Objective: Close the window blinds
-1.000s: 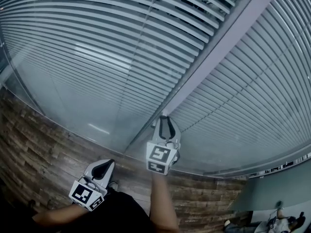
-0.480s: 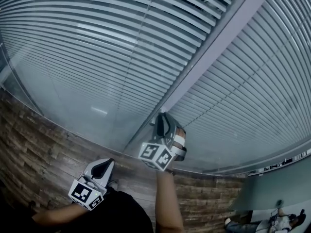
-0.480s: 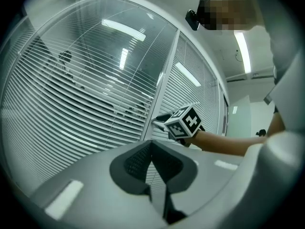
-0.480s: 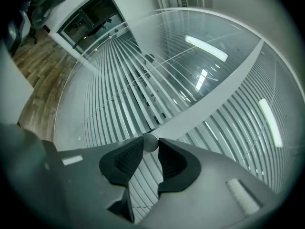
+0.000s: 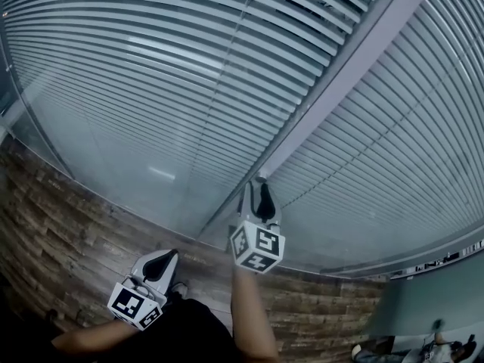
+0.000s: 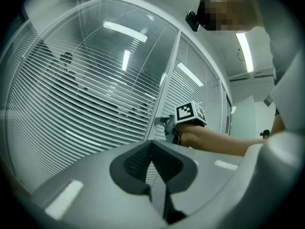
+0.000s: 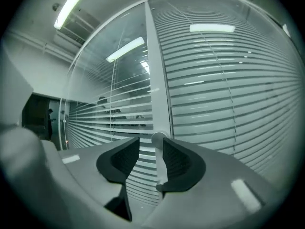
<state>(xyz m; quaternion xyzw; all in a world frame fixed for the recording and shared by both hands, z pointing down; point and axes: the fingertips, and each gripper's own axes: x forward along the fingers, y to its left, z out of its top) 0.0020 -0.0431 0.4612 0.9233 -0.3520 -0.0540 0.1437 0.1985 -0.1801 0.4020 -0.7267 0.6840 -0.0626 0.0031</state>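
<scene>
Left gripper [image 5: 167, 255] held low, jaws together, nothing gripped. Blinds [image 5: 151, 82] on the left pane are part open. Right gripper [image 7: 150, 144] jaws have just been opening, with the tilt knob [image 7: 159, 138] between them, unclamped. Step judged: knob turning. Next, the knob is to be clamped and rolled.

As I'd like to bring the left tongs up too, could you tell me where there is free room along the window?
Free: the left pane beside the frame post, above the wood floor, and the right pane past the post. Crowded: the knob on the post, where the right tongs stand, jaws just opened, knob between them.
</scene>
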